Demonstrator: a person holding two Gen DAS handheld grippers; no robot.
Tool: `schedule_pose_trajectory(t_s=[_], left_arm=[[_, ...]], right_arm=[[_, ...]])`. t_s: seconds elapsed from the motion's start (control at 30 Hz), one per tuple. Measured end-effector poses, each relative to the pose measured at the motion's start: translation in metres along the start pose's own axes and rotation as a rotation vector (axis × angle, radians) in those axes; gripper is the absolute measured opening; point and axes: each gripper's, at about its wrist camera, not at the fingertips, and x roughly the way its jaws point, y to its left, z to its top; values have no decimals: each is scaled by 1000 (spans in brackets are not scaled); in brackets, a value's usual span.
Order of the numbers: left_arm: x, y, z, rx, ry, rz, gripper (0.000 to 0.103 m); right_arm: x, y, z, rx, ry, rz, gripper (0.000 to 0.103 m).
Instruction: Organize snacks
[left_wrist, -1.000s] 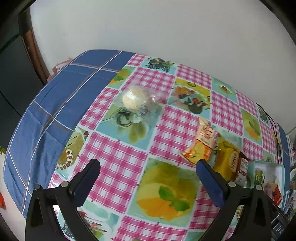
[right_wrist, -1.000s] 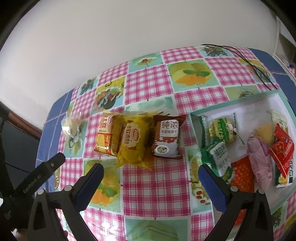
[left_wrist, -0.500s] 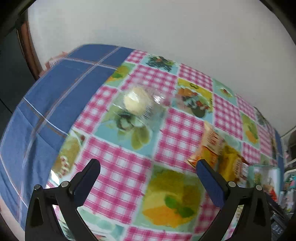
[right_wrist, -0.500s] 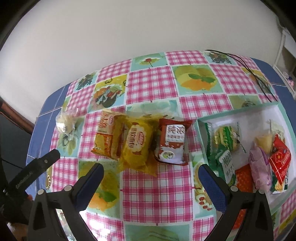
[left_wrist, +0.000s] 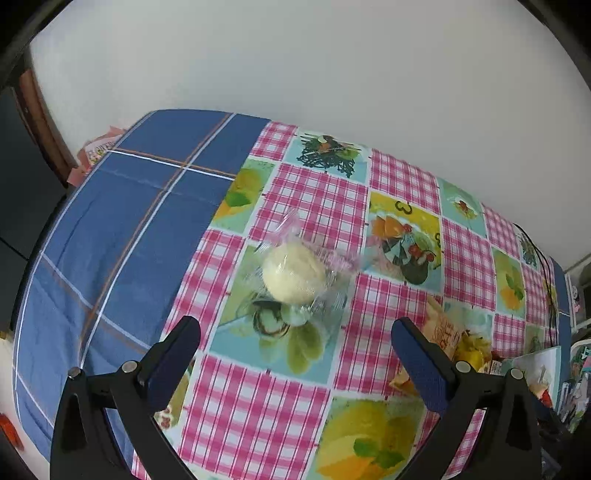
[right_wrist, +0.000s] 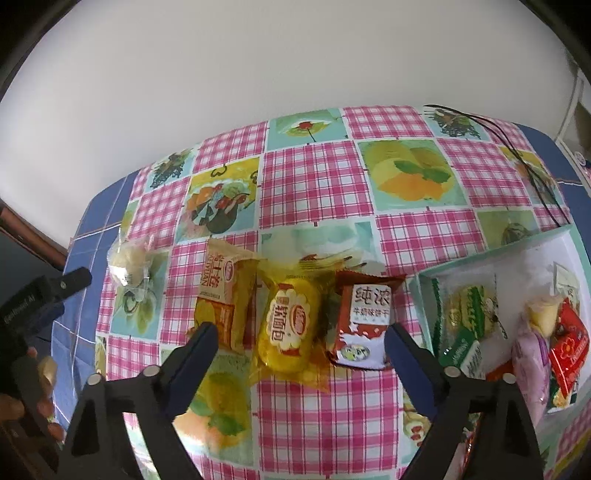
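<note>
Left wrist view: we look steeply down, close over the pale round bun in clear wrap (left_wrist: 293, 275).
Right wrist view: we look down nearby; the same bun (right_wrist: 127, 260) shows at left.

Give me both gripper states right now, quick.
Left gripper: open, empty, aimed at the clear-wrapped bun.
Right gripper: jaws closing, nothing gripped yet, over the yellow bread packet.

On the tablecloth (right_wrist: 314, 188), three packets lie in a row: a cake packet (right_wrist: 225, 295) on the left, a soft-bread packet (right_wrist: 290, 328) in the middle, touching it, and a biscuit packet (right_wrist: 364, 323) on the right. Well left of them lies a clear-wrapped bun (left_wrist: 293, 273). A tray (right_wrist: 424, 295) on the right holds more snack packets (right_wrist: 469, 321).
</note>
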Motion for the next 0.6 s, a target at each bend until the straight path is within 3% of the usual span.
schedule_pose_trajectory(t_s=[0.33, 0.6], left_arm=[[53, -4, 26, 42, 75, 42, 97], [83, -4, 28, 62, 110, 51, 71]], right_arm=[[40, 11, 3, -19, 82, -8, 62], [61, 12, 1, -17, 107, -10, 47]])
